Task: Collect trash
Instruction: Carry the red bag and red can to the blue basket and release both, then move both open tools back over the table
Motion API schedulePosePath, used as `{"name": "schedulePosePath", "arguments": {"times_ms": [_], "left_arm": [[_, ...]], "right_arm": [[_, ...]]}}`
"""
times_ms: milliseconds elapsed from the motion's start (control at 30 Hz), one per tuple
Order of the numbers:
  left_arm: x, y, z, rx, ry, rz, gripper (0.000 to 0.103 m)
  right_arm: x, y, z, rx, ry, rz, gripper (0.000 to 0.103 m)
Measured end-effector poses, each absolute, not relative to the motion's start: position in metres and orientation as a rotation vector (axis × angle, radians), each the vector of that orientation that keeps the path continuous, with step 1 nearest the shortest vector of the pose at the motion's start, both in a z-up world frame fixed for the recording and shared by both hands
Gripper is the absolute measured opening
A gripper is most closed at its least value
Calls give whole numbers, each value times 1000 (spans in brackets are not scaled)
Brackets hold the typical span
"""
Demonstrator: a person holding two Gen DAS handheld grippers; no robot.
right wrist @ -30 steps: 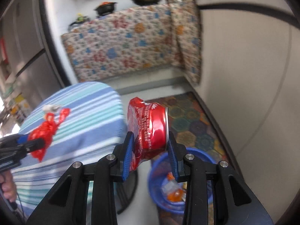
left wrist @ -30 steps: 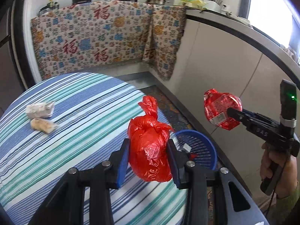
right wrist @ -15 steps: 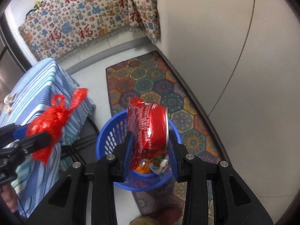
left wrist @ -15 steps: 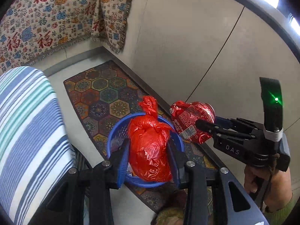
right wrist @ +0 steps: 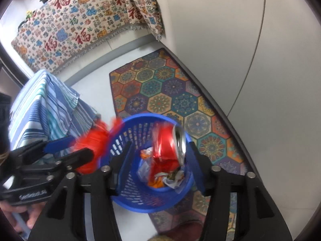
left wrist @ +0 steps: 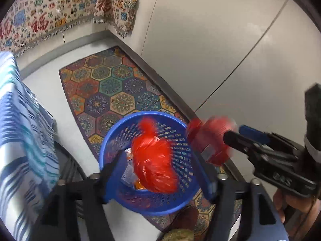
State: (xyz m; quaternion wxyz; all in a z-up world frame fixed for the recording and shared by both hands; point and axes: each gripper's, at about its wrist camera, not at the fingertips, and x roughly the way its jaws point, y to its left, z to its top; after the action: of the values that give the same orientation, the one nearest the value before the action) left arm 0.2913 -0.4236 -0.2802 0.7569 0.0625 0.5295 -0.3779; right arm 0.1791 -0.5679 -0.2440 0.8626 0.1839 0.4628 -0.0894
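The blue mesh basket stands on the floor right below both grippers. My left gripper is opening; the red plastic bag is blurred between its spread fingers, clear of both pads, over the basket's mouth. My right gripper is opening too; the crushed red can hangs blurred between its jaws above the trash inside. In the left wrist view the right gripper and the can show at the basket's right rim. In the right wrist view the left gripper and the bag show at its left rim.
Wrappers and scraps lie in the basket. A hexagon-patterned mat is under it, with white cabinet fronts to the right. The striped-cloth table stands at the left. A shoe is near the basket's front.
Both grippers have come lower over the basket. Their jaws have spread apart, and the bag and the can, gripped before, are now loose and blurred between them.
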Motion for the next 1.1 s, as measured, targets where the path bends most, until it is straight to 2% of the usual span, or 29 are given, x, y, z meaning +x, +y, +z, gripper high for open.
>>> {"name": "schedulePosePath", "arguments": {"times_ms": [167, 300, 633, 1100], "left_arm": [[298, -419, -280, 107, 1154, -811, 69], [282, -394, -251, 103, 1101, -824, 69], [226, -245, -166, 75, 978, -748, 70], [262, -26, -184, 41, 964, -280, 70]], "right_arm": [[173, -569, -228, 368, 931, -220, 58], [172, -559, -205, 311, 864, -232, 67], [196, -469, -164, 195, 778, -72, 68], [237, -244, -156, -65, 748, 343, 68]]}}
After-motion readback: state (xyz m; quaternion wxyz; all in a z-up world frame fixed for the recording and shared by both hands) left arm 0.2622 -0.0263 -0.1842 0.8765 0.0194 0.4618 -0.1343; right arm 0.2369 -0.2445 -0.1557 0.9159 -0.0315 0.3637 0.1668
